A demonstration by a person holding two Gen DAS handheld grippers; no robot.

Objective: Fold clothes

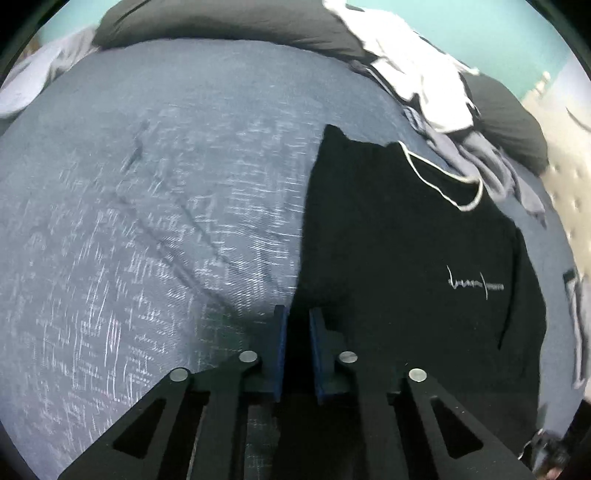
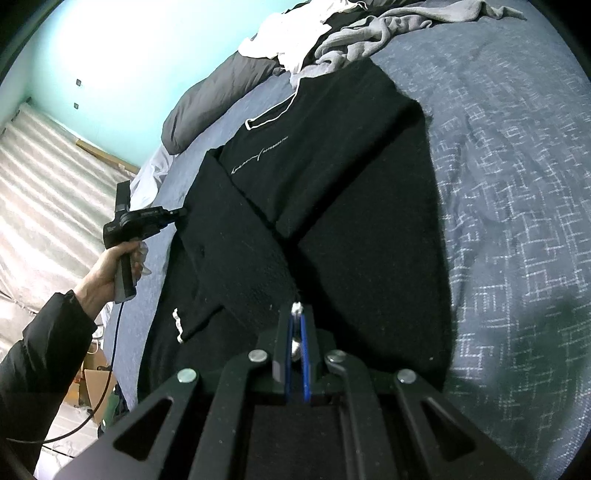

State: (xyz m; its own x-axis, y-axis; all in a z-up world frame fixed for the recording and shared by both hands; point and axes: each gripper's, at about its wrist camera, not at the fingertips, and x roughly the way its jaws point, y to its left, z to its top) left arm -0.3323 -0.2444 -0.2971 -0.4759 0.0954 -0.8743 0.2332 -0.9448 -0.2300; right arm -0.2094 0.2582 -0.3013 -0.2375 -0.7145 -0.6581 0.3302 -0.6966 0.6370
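A black sweatshirt (image 2: 332,177) with white neck trim and a small white chest print lies flat on the blue patterned bedspread (image 2: 498,184), sleeves folded across its body. My right gripper (image 2: 296,314) is shut on the white-trimmed cuff of one black sleeve (image 2: 296,306) over the middle of the garment. My left gripper (image 1: 297,314) hovers at the sweatshirt's (image 1: 406,258) edge with a narrow gap between the pads and black cloth in the gap; whether it grips is unclear. It also shows in the right wrist view (image 2: 181,213) at the garment's left shoulder.
A heap of white and grey clothes (image 2: 332,33) and dark grey pillows (image 2: 218,96) lie at the head of the bed. The bed's edge runs along the left, with floor and a cardboard box (image 2: 92,391) below. A turquoise wall (image 2: 110,66) stands behind.
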